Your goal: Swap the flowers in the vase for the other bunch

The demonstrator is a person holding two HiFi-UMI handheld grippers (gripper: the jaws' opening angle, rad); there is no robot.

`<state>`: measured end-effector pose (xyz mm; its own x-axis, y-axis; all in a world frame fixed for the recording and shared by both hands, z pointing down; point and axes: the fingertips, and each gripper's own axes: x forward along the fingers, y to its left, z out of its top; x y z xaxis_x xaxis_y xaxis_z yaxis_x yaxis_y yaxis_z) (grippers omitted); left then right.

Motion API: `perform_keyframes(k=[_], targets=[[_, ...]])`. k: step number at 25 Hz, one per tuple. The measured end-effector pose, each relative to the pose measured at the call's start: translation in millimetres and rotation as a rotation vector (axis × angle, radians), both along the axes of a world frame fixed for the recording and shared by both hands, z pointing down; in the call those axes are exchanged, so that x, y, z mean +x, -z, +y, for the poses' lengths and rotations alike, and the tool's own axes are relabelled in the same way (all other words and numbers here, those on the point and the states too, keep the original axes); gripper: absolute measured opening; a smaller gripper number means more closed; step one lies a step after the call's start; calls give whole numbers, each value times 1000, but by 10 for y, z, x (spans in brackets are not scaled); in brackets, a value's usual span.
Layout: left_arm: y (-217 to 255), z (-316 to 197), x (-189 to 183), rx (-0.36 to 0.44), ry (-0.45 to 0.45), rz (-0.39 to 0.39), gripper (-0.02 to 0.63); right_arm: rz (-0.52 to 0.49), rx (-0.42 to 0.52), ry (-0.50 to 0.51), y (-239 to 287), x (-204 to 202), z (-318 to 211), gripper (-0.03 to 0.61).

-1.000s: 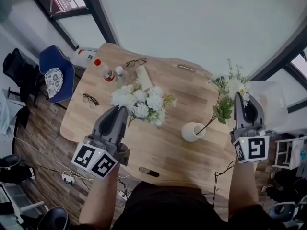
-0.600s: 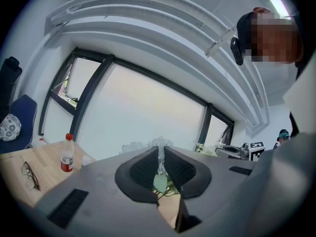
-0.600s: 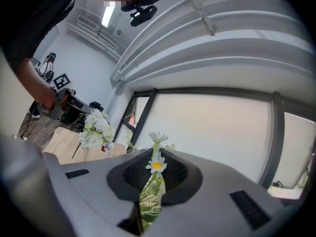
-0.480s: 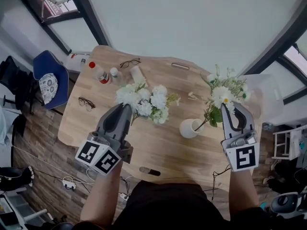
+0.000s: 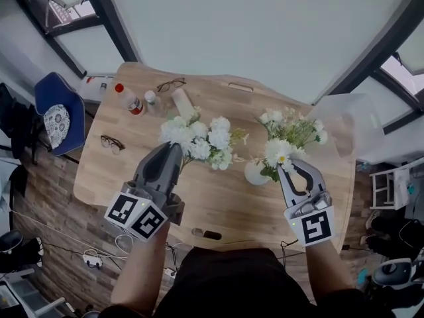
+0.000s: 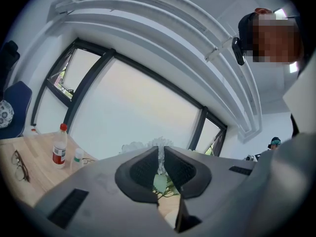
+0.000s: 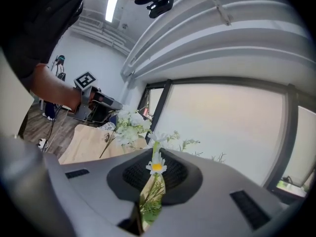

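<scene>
1 white vase [image 5: 254, 173], table [image 5: 218, 201] centre-right. 2 bunches: daisy bunch [image 5: 286, 132] at its 1 o'clock, pinched by right gripper [image 5: 293, 167], stems poss. in vase, unclear; white bunch [image 5: 199, 141] at 9 o'clock, clamped in left gripper [image 5: 173, 152]. 2 bottles [image 5: 130, 101], 2 prs glasses [image 5: 110, 143] at 10 o'clock.

A bottle [image 5: 125, 99], glasses [image 5: 110, 142], blue chair [image 5: 49, 90]

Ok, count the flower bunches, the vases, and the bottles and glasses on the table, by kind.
Flower bunches: 2, the white bunch and the daisy bunch
Vases: 1
Bottles: 2
Pairs of glasses: 2
Total: 7
</scene>
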<state>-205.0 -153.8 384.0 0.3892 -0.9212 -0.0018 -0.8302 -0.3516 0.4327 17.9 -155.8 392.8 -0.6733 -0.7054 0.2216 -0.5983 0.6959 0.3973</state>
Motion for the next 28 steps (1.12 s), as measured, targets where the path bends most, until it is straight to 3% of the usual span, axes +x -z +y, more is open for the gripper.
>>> perform_keyframes(k=[6, 14, 20, 27, 28], targets=[[-54, 24, -81, 0, -5, 21, 37, -9, -86, -18, -250, -66, 162, 52], [-14, 52, -41, 7, -16, 21, 37, 8, -83, -40, -418, -35, 263, 54], [47, 58, 96, 17, -38, 11, 37, -48, -151, -66, -554, -12, 454, 54], [192, 39, 246, 44, -46, 5, 37, -85, -130, -94, -475, 136, 557, 57], [223, 36, 262, 50, -46, 2, 37, -89, -142, -95, -474, 160, 563, 81]])
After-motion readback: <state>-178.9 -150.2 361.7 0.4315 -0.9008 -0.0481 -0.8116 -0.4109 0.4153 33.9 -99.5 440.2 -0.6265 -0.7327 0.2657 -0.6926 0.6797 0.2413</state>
